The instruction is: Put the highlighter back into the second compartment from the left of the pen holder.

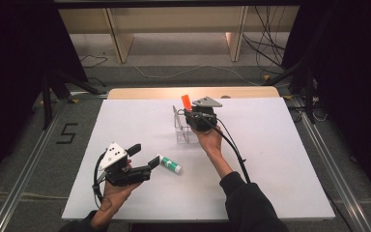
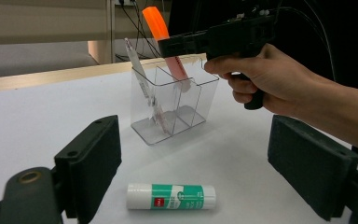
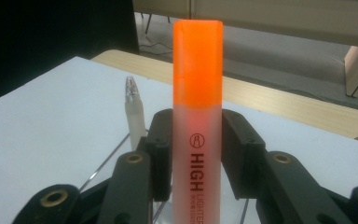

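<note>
on the table (image 1: 270,159) a divided holder (image 1: 182,129) stands near the far middle. a highlighter (image 1: 186,102) stands upright in one of its compartments, between the jaws of the right gripper (image 1: 189,115); a pen (image 2: 144,88) leans in the next compartment. a glue stick (image 1: 170,164) lies nearer the person, just beside the left gripper (image 1: 144,155).

A white-topped table (image 1: 125,193) with a pale wooden far edge stands on grey carpet (image 1: 29,159), flanked by metal floor rails (image 1: 21,181). Beyond it, light wooden shelving (image 1: 174,29) spans the rear, with cables (image 1: 265,48) trailing across the floor. Black drapes (image 1: 14,48) darken both sides; a black "5" (image 1: 66,133) marks the carpet.
</note>
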